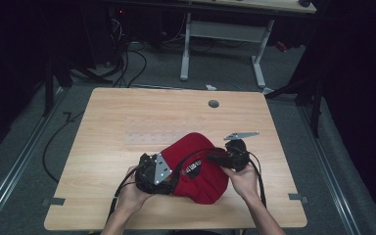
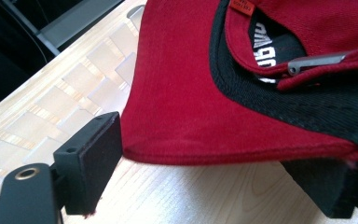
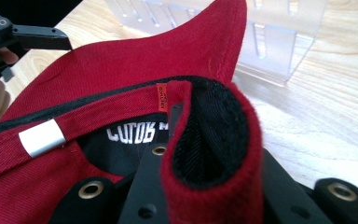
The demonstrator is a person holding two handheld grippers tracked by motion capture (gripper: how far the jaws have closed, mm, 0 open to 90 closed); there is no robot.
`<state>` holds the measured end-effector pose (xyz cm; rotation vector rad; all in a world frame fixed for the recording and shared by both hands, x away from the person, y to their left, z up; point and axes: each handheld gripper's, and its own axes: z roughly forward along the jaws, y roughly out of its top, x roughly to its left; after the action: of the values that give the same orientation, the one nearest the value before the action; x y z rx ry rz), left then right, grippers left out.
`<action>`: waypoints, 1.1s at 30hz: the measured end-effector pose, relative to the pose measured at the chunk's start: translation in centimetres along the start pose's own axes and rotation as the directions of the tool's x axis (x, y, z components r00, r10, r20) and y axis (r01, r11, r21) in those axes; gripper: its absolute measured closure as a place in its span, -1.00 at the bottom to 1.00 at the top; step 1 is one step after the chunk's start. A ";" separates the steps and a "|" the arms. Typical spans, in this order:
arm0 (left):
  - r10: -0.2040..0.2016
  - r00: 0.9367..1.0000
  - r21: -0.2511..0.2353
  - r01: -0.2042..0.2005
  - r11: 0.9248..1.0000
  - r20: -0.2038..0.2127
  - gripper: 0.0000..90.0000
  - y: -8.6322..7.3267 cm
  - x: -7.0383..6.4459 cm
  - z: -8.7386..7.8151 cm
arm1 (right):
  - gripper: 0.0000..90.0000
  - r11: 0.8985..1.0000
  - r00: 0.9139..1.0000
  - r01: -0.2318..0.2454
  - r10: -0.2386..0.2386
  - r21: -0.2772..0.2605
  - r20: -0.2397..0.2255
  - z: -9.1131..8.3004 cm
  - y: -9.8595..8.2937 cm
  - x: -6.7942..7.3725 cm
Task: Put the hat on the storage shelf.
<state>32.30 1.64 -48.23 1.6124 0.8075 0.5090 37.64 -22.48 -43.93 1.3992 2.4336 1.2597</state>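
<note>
While both hands sit at the near edge of the table (image 1: 127, 112), each one has a claw on the same red cap (image 1: 196, 169), which lies upside down on the wood right between them. Closest to the right claw (image 3: 205, 186), its two black jaws are pinched shut on a folded bit of the cap's rim, red outside and black lining inside, so it's gripping the cap for sure. Just past those jaws there's a small orange tag (image 3: 161, 97) sewn on the band, some white lettering on the black inside, and a silver metal clip (image 3: 42, 137) off to the left on the strap. Farther out beyond the cap is a clear plastic rack (image 3: 279, 37) on the table. Over on the left claw (image 2: 214, 154), the red brim runs right between the jaws: one black pad (image 2: 91, 158) sits at the brim's edge on the left, the other jaw is mostly hidden under the fabric, so I can't tell if it's actually clamped. Beyond the brim you see the black sweatband and the strap buckle (image 2: 317, 61).
</note>
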 end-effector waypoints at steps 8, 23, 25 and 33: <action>-0.028 0.999 -0.008 0.029 1.000 0.046 -0.38 0.4 -0.2 -0.3 | 0.83 1.000 0.999 -0.001 0.002 0.008 -0.042 0.4 0.0 0.6; -0.187 0.972 0.004 0.189 0.982 0.145 0.36 1.9 1.2 -2.2 | 0.82 1.000 0.990 0.003 0.000 0.020 -0.143 0.8 -0.5 0.6; -0.187 0.970 0.014 0.187 0.982 0.153 0.41 2.0 1.2 -2.4 | 0.81 1.000 0.987 -0.003 0.006 0.019 -0.163 0.9 -0.6 0.5; -0.137 0.973 0.042 0.132 0.990 0.185 0.62 2.2 0.7 -3.0 | 0.68 1.000 0.980 -0.015 0.015 0.000 -0.200 1.1 -0.7 0.3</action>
<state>31.11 4.02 -45.60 1.5931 0.7781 0.2449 37.47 -21.77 -45.02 1.3531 2.5516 1.4715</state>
